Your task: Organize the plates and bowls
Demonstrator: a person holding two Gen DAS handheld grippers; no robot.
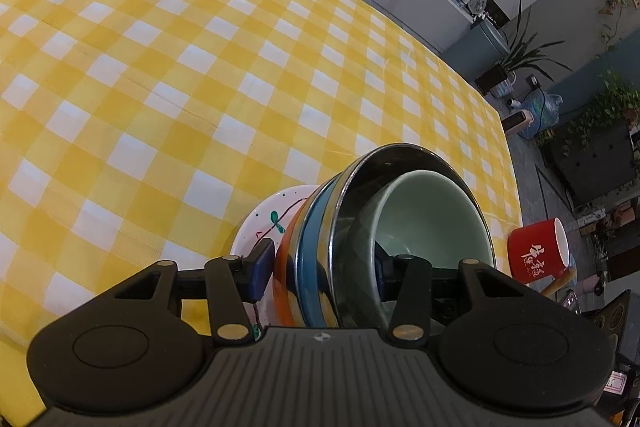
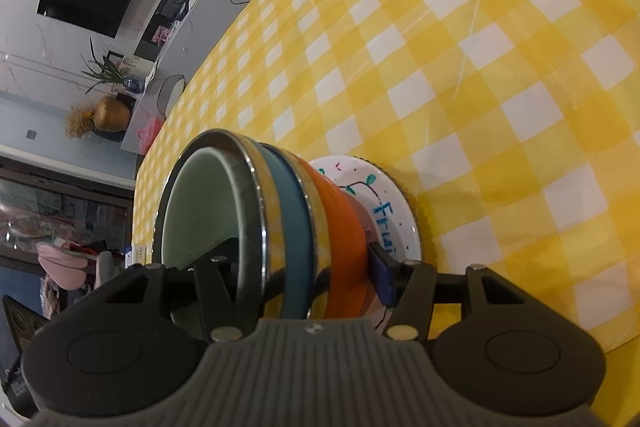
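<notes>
The left gripper [image 1: 322, 263] stood rolled on its side, its tongs closed across the wall of the bowl stack [image 1: 332, 235]: one pad against the outside of the orange bowl [image 1: 286, 267], the other inside the green bowl [image 1: 432, 223]. The right gripper [image 2: 304, 267] straddled the same stack from the opposite side. Its outer pad sat at the orange bowl, but its inner finger was hidden behind the steel bowl [image 1: 352, 227], so I could not tell whether it pressed or merely stood by.

The stack ran green, steel, blue bowl [image 1: 316, 247], then orange, and sat on the white plate [image 1: 260, 223] near the edge of the checked tablecloth [image 1: 200, 67].

I judged the load heavy for its size, rigid, glazed and slippery, and the ceramic pieces breakable. The nested bowls could shift against one another. The sound hold was across the combined walls on both sides, kept level.

The gripper bodies cut off the near rim of the stack, and whether the plate rested flat was unclear. A red mug [image 1: 536, 255] stood beyond, only partly in view.
</notes>
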